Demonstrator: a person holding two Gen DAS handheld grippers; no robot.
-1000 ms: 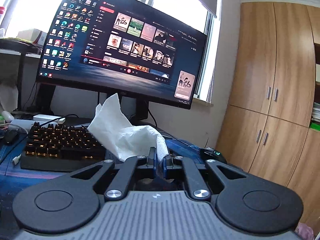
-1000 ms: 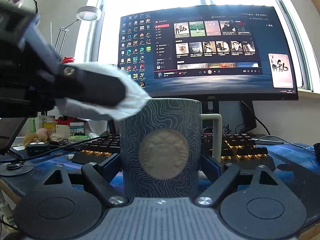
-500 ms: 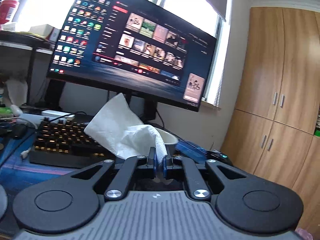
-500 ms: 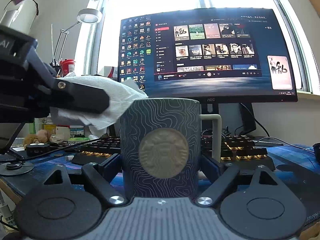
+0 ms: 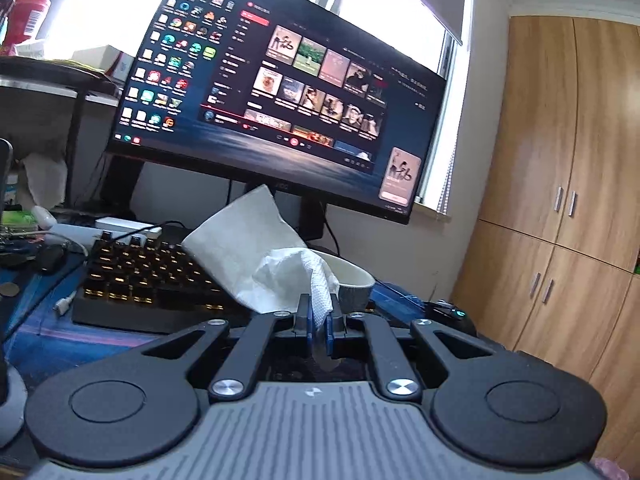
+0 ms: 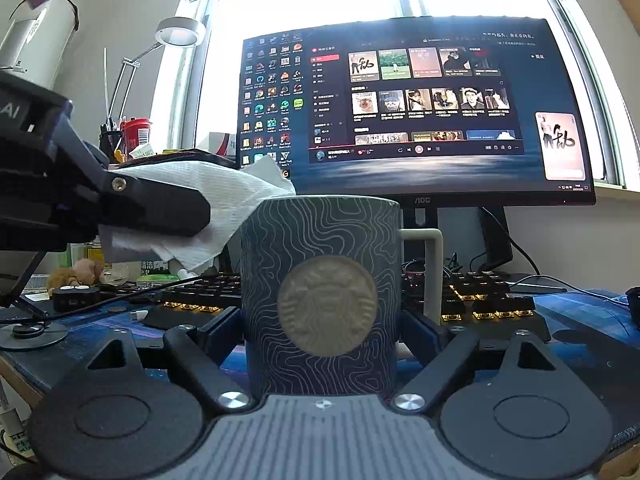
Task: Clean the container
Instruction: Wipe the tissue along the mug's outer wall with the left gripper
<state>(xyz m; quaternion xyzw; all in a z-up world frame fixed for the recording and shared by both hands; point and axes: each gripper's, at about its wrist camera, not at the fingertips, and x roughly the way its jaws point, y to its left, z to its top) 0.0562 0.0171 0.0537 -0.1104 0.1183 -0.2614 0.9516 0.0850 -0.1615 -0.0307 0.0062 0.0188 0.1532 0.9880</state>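
Note:
A dark blue mug [image 6: 320, 288] with a wavy line pattern, a round emblem and a pale handle stands upright between the fingers of my right gripper [image 6: 324, 332], which is shut on it. My left gripper [image 5: 319, 318] is shut on a white paper towel [image 5: 256, 256]. In the right wrist view the left gripper [image 6: 152, 208] holds the towel [image 6: 216, 204] just left of the mug's rim, touching or nearly touching it. In the left wrist view the mug's rim and pale inside [image 5: 352, 280] show just behind the towel.
A backlit keyboard [image 5: 148, 280] lies on a blue desk mat [image 6: 580, 312] behind the mug. A large lit monitor [image 6: 416, 112] stands behind it. A desk lamp [image 6: 176, 36] and clutter stand at the left. A mouse [image 5: 448, 308] and wooden wardrobe [image 5: 560, 168] are to the right.
My left gripper with the towel has dropped lower and pulled back leftward, from above the mug's rim to beside it. The right gripper and mug have stayed still.

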